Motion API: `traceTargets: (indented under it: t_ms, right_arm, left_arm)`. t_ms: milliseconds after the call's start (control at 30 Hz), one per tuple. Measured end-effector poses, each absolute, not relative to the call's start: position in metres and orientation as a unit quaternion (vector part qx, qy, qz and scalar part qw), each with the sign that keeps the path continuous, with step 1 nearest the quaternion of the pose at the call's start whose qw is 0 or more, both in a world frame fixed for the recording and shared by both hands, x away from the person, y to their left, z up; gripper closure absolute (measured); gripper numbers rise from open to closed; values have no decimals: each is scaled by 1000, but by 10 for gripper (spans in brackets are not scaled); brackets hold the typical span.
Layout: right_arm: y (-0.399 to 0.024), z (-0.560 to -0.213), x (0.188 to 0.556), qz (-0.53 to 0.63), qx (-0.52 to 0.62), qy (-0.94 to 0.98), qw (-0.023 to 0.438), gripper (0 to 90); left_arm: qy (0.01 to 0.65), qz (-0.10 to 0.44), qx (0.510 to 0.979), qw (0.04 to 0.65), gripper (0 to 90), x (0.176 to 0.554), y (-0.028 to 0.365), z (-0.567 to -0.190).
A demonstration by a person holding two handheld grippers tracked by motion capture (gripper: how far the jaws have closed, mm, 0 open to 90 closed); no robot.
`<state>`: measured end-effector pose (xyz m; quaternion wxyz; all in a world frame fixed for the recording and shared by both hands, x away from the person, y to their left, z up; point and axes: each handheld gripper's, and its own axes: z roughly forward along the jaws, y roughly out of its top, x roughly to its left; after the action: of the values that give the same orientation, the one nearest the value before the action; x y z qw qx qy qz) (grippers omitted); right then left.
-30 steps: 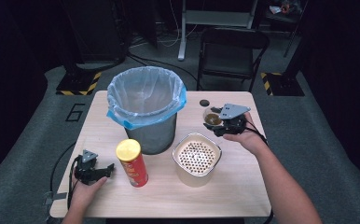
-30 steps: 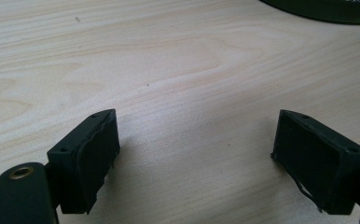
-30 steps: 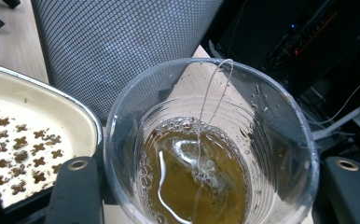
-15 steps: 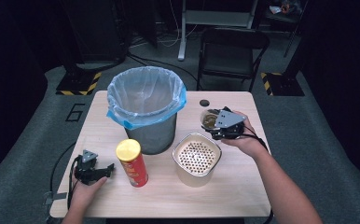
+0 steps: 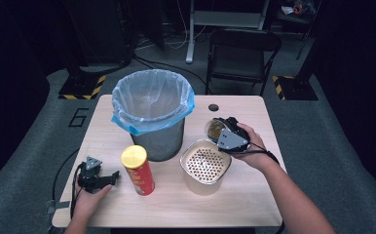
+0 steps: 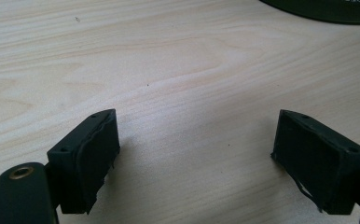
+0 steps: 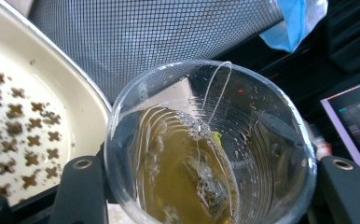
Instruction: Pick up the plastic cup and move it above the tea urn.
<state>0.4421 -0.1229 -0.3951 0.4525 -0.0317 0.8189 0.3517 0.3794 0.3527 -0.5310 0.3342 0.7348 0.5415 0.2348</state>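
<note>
right tongs [image 5: 220,130] are clamped on a clear cup [image 7: 206,154] of tea, tilted over the strainer pot [image 5: 204,165] at 7 o'clock of it, bin [image 5: 153,114] at 10, while left tongs [image 5: 109,178] sit wide on the surface [image 5: 254,204].

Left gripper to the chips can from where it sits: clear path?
Probably yes. The left gripper rests on the table with jaws open, and the chips can stands upright just beside it with bare table between them. The bin sits behind the can, out of the way.
</note>
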Motion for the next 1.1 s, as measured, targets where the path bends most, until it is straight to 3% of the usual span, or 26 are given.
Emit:
traceTargets:
  t_ms: [333,467,800,1100]
  right_arm:
    - [-109,-402,423,265,-111,782,552,382]
    - [-101,-411,413,183,-179,744,617,382]
    - [-92,-429,405,63,-288,682,669,383]
    - [-92,-428,401,-8,-360,644,675,383]
  left_arm:
    - [541,235,735,334,139,379,353,-531]
    - [541,235,735,334,139,379,353,-531]
    - [541,234,735,334,140,379,353,-531]
    - [541,235,735,334,140,379,353,-531]
